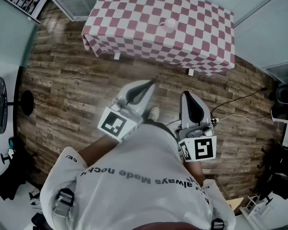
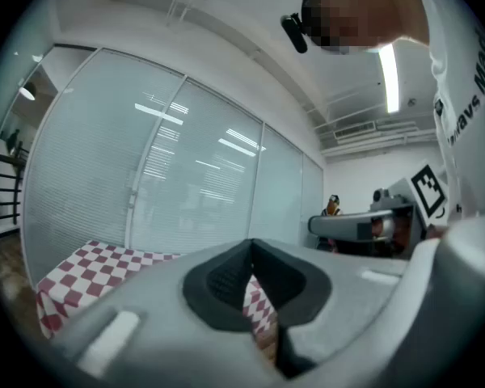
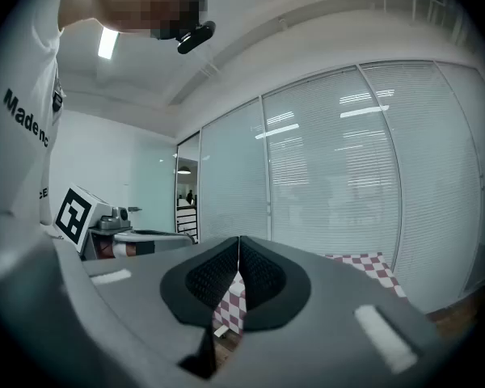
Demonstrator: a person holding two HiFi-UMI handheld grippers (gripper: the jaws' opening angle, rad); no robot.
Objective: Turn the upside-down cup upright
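A small pale cup (image 1: 170, 23) stands on the red-and-white checked tablecloth of the table (image 1: 134, 23) at the top of the head view, too small to tell which way up. My left gripper (image 1: 153, 80) is held level over the wood floor, well short of the table, jaws shut with nothing between them. To its right my right gripper (image 1: 186, 95) is also shut and empty. In the left gripper view the closed pads (image 2: 250, 253) meet in front of the checked table (image 2: 89, 261). The right gripper view shows its shut gripper (image 3: 238, 245) and a strip of the table (image 3: 364, 263).
Wood floor (image 1: 72, 95) lies between me and the table. A round black stand (image 1: 0, 102) is at the left, a cable (image 1: 240, 99) runs over the floor at the right, dark equipment (image 1: 283, 99) sits at the right edge. Glass walls with blinds (image 2: 186, 168) stand behind the table.
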